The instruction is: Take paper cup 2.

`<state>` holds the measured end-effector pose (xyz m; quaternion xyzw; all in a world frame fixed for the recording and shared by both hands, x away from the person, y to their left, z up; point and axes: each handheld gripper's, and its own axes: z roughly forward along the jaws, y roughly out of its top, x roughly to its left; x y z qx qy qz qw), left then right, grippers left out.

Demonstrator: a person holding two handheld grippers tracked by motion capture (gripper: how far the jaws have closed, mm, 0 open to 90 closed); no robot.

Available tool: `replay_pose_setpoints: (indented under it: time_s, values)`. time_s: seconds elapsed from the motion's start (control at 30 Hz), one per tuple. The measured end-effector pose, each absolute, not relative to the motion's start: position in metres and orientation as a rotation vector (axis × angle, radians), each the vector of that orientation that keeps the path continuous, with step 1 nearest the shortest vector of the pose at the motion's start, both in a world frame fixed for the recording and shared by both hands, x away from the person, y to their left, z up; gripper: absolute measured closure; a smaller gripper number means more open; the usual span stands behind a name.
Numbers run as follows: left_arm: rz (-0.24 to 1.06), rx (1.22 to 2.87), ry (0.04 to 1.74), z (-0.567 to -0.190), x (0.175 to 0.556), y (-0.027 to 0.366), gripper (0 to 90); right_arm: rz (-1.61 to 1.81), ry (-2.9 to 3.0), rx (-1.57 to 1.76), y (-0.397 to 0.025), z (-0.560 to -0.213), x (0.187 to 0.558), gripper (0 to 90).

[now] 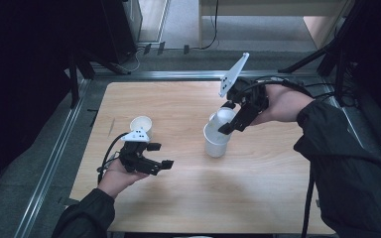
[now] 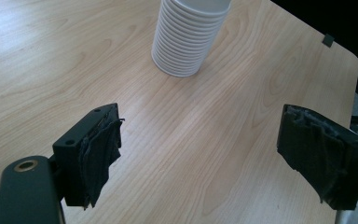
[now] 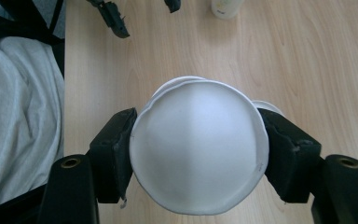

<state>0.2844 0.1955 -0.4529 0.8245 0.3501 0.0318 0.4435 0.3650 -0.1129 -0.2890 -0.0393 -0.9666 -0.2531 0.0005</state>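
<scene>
White cup (image 3: pixel 198 147) clamped between jaws of right hand-held gripper (image 1: pixel 230 119), rim facing the camera, squeezed slightly out of round. Held just above stack of cups (image 1: pixel 216 141) standing mid-counter (image 1: pixel 178 198); contact with stack cannot be told. Left hand-held gripper (image 1: pixel 158 158) low over counter, jaws wide apart, holding nothing. Single cup (image 1: pixel 141 124) lies just beyond it, well apart from stack.

The high view looks forward and down over the whole counter (image 1: pixel 188 198) from well above. The left gripper view rides low and close, facing across the wood toward the stack of cups (image 2: pixel 186 39), which the high view shares (image 1: pixel 217 141). The right gripper view looks straight down from just above that stack (image 3: pixel 198 144)
</scene>
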Motion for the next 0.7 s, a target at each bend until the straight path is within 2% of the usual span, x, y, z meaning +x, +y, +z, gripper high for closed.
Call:
replay_pose_setpoints:
  time_s: [0.7]
  values:
    - [0.052, 2.035, 0.793, -0.453, 0.284, 0.186, 14.2, -1.117, -2.879, -0.167, -0.132, -0.353, 0.348, 34.4]
